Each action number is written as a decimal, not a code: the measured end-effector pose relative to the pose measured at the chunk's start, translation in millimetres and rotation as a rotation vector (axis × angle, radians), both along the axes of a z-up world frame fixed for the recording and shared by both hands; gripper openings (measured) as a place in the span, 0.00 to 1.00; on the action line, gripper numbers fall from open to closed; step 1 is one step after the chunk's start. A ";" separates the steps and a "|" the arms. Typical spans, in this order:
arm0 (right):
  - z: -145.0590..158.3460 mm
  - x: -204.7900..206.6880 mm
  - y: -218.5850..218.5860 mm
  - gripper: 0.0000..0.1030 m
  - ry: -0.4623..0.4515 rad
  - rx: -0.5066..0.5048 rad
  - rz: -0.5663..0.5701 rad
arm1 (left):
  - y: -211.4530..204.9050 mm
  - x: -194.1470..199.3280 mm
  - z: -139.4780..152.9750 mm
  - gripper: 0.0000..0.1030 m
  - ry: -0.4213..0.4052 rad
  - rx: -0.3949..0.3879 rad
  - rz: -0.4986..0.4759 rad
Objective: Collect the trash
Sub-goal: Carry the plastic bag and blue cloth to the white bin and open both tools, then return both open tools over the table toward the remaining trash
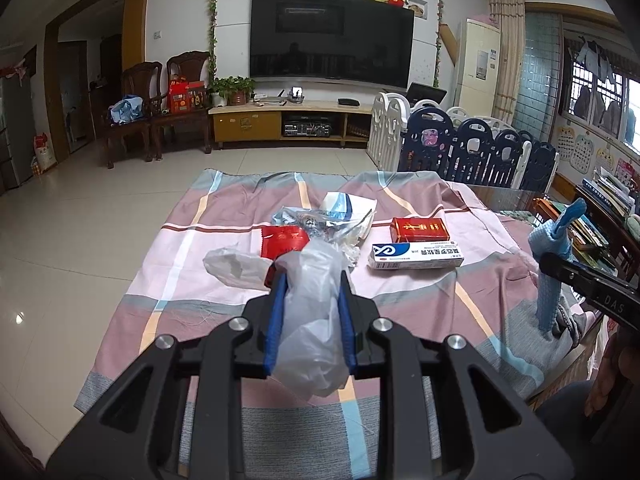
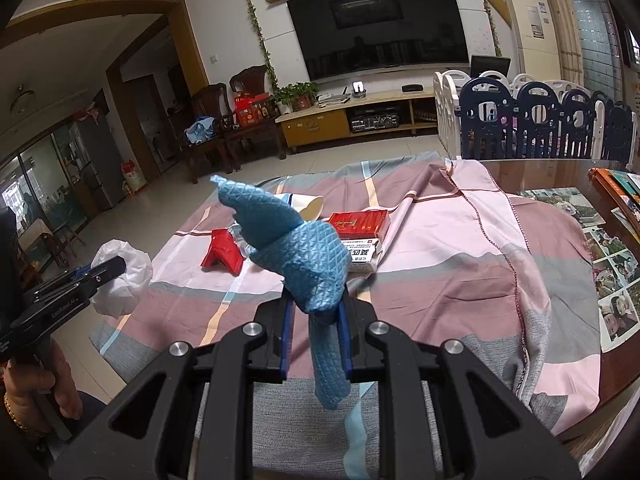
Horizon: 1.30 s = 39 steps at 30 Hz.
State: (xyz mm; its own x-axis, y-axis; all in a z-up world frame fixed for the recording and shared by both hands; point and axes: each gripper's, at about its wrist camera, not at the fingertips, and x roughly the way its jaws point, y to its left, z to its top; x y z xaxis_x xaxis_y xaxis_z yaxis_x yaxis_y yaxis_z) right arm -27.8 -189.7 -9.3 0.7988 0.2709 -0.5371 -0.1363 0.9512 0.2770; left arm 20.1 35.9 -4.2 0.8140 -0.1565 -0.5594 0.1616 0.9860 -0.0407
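1. The left tongs [image 1: 310, 280] are closed on a thin translucent white plastic bag [image 1: 316, 320]; the bag bunches between the blue-lined fingers and hangs out both in front of the tips and behind them, lifted above the cloth.
2. From the right wrist view the same bag [image 2: 120, 276] shows as a pale crumpled lump at the tip of the left tongs [image 2: 105, 272], near the left edge of the bench.
3. The right tongs [image 2: 316, 312] are closed on a light blue diamond-textured cloth rag [image 2: 300, 252]; one end stands up in a point above the fingers, the other droops below them.
4. In the left wrist view the rag [image 1: 550, 264] appears at the right, held clear of the bench.
5. The bench is covered by a pink, grey and blue plaid fabric sheet [image 1: 420, 292], rumpled at its right side.
6. On the sheet lie a red foil wrapper [image 1: 282, 242], a heap of clear crinkled plastic packaging [image 1: 320, 224] touching it, and a white and blue paper cup [image 1: 344, 204] on its side just beyond.
7. To the right of these, a red cigarette box [image 1: 420, 229] sits just behind a white and blue ointment carton [image 1: 416, 256].
8. Printed photographs [image 2: 612, 272] lie on the glossy brown bench [image 2: 532, 176] right of the sheet.
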 end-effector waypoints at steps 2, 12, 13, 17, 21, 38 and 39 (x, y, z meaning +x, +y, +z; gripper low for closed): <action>2.7 -4.5 -8.2 0.19 -0.020 0.038 -0.011 | 0.3 -0.1 -1.0 0.24 0.002 0.000 0.002; 35.3 -119.7 -148.8 0.24 -0.098 0.027 -0.268 | -6.4 -4.0 -0.1 0.24 -0.008 0.030 -0.015; 30.5 -140.1 -173.9 0.25 -0.081 0.001 -0.329 | -9.1 -4.9 0.1 0.24 -0.011 0.039 -0.021; -6.6 -189.8 -235.3 0.47 0.033 -0.067 -0.466 | -35.4 -9.1 1.3 0.24 -0.002 0.055 -0.072; -48.3 -226.6 -275.5 0.80 0.198 -0.108 -0.573 | -103.7 -33.5 14.0 0.24 0.007 -0.014 -0.243; 54.4 -274.8 -275.2 0.92 -0.153 -0.080 -0.694 | -392.5 -141.6 24.1 0.83 0.112 0.024 -0.837; 50.0 -268.7 -267.5 0.92 -0.147 -0.074 -0.675 | -371.9 -129.3 28.0 0.85 0.103 0.003 -0.788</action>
State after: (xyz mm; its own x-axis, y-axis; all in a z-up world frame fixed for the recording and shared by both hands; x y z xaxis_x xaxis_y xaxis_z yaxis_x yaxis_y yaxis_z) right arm -296.5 -457.2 40.6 0.8457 -0.3441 -0.4080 0.4605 0.8568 0.2319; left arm -109.2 -336.0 23.8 0.4078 -0.6635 -0.6273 0.8076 0.5826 -0.0913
